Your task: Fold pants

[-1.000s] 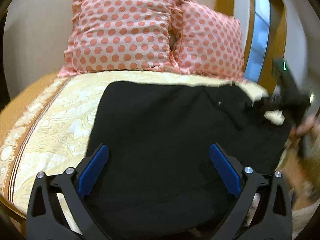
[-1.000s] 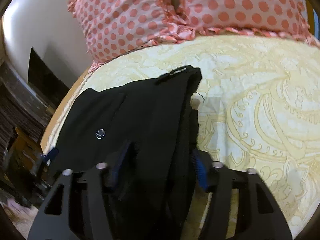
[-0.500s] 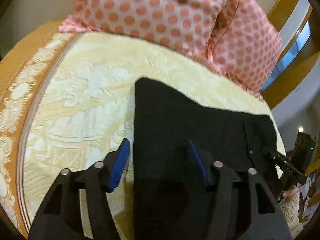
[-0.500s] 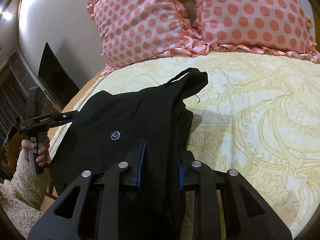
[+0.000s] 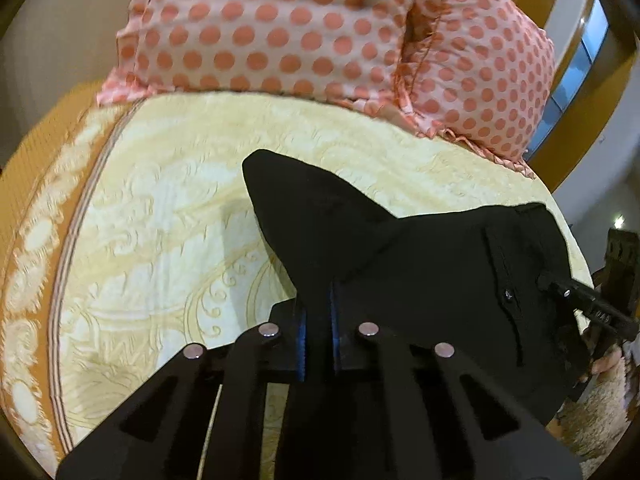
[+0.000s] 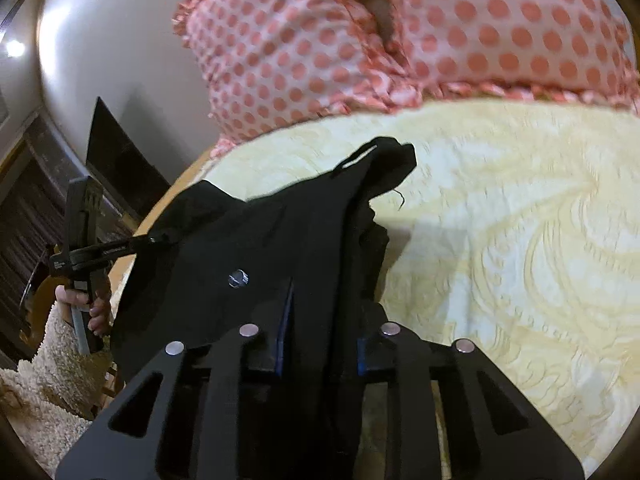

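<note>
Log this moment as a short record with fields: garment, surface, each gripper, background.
garment: black pants, partly lifted off the bed, silver button showing
surface: yellow patterned bedspread
left gripper: fingers shut on a peaked fold of the pants
right gripper: fingers shut on bunched fabric at the other end
background: two pink polka-dot pillows at the head of the bed
</note>
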